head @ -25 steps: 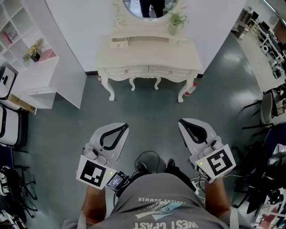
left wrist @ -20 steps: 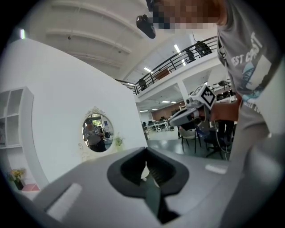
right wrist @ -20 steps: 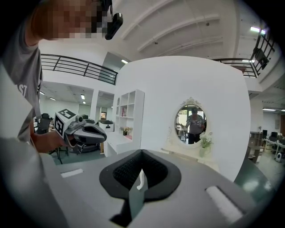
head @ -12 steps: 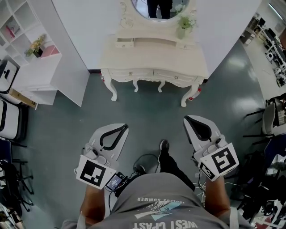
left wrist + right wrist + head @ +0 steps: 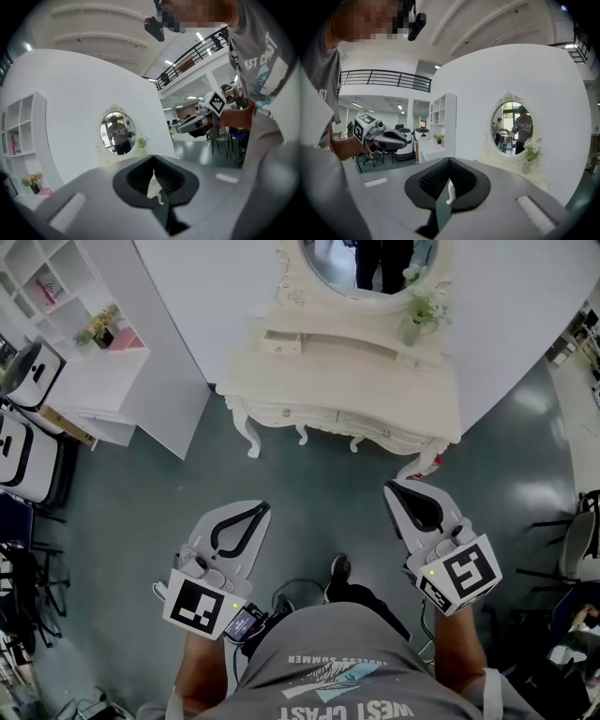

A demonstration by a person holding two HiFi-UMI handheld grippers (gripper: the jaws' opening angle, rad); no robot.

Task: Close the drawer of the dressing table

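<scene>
We hold left gripper [image 5: 264, 506] and right gripper [image 5: 389, 488] low over floor [image 5: 309, 474], jaws of both pressed together, nothing between. Dressing table [image 5: 356, 381] stands ahead, well apart from both. Which drawer is open, we cannot tell.

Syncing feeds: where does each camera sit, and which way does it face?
Head view: on the person's head, looking down at dressing table, left gripper, right gripper, shirt.
Left gripper view: on left gripper, facing mirror; right gripper at right.
Right gripper view: on right gripper, facing mirror; left gripper at left.
Both gripper views share the mirror.
</scene>
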